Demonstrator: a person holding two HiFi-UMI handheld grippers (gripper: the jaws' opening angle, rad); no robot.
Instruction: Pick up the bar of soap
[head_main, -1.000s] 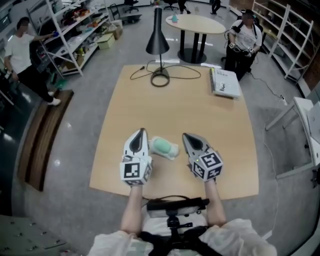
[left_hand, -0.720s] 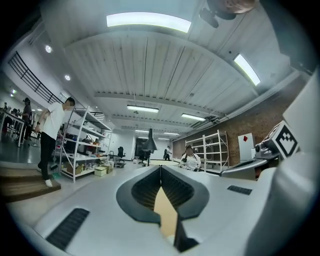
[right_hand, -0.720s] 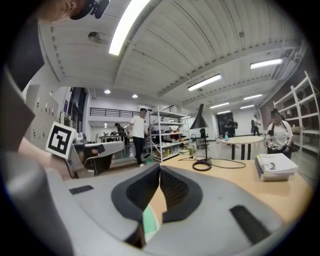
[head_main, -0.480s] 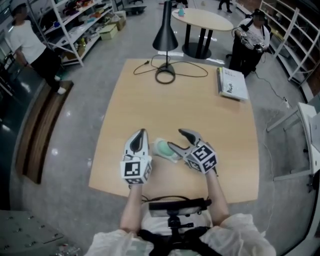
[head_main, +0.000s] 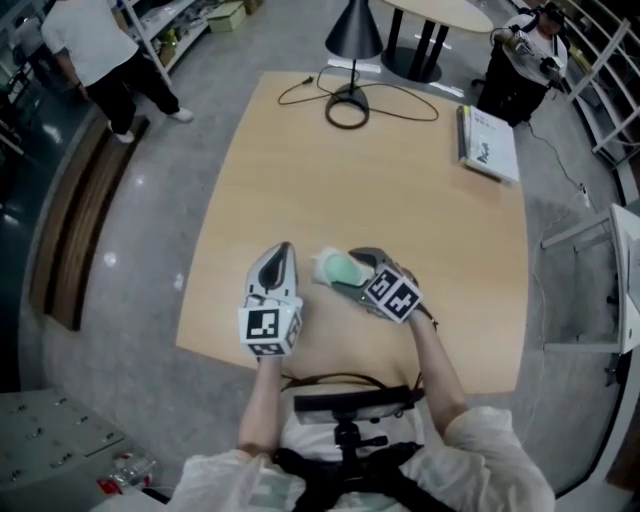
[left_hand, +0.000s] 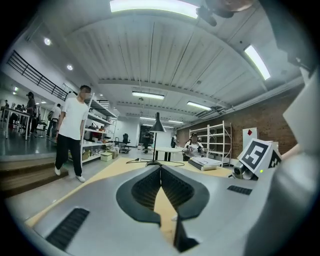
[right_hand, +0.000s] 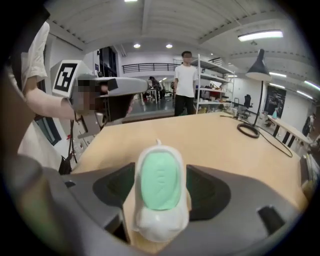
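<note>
- The bar of soap (head_main: 335, 266), a green bar in a whitish wrapper, lies flat on the bench (head_main: 400, 180) in its near half, a little left of the middle.
- The right gripper (head_main: 352, 272) is tilted down over the bar. Its jaws have just been opening and now stand wide, one on each side of the bar. The right gripper view shows the pads close beside the soap's long sides and, as far as can be seen, not pressing on it.
- The left gripper (head_main: 282, 252) is just left of the soap, pointing to the far side. Its jaws are together with nothing between them.
- Nothing has been lifted, so the step in hand looks like closing on the bar.
- Likely trouble: the bar is rounded and its wrapper looks smooth. A squeeze high on the curve could make it squirt out, either towards the far side or back towards the person.
- If one pad lands first, the bar could slide or turn on the bench rather than seat between the pads.
- A pinch on loose wrapper alone might let the bar sag or drop on the way up.
- Tips set too low could drag on the bench.
- The left gripper is close enough that a skidding bar could knock against it.
</note>
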